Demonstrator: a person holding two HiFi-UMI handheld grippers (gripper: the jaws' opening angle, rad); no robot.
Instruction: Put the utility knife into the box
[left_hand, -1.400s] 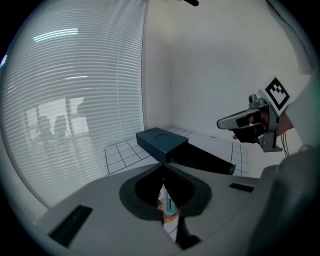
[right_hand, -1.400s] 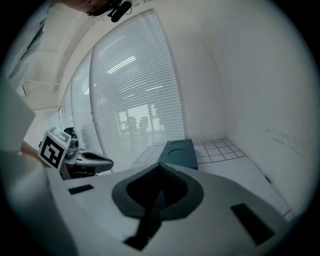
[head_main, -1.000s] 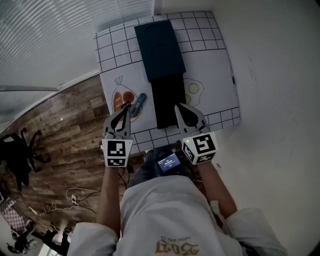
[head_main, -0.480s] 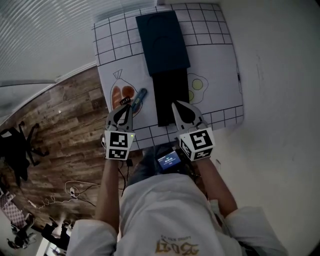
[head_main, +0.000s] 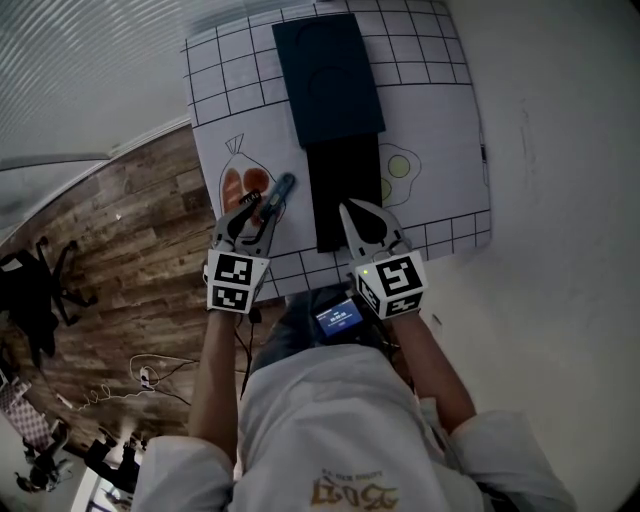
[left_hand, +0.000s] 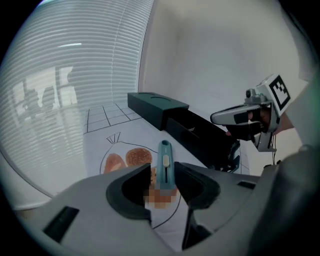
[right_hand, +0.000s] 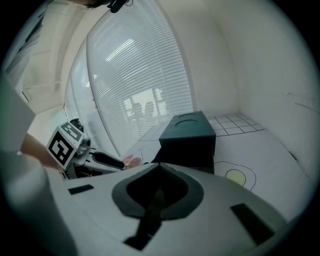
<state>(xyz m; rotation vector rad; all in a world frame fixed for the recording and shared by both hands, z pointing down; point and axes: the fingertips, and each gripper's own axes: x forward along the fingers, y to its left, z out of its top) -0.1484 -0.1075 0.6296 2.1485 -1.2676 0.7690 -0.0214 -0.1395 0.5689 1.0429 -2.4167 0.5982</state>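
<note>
A teal utility knife (head_main: 277, 196) lies on the white printed mat (head_main: 430, 110), left of the dark box. The box's sleeve (head_main: 328, 80) lies at the far side, and its black drawer (head_main: 343, 190) is pulled out toward me. My left gripper (head_main: 256, 206) is at the knife's near end. In the left gripper view its jaws are opening, and the knife (left_hand: 165, 155) lies between them with a little gap at its sides. My right gripper (head_main: 362, 222) is shut and empty, hovering at the near end of the drawer (right_hand: 200, 150).
The mat (left_hand: 100, 145) has a grid border and food drawings, bread (head_main: 243, 186) by the knife and an egg (head_main: 395, 165) right of the drawer. The table's left edge drops to a wooden floor (head_main: 110, 260). White tabletop (head_main: 560, 230) stretches to the right.
My left gripper has moved forward to the knife's near end, and its jaws have gone from shut to apart around it. The right gripper has barely moved.
</note>
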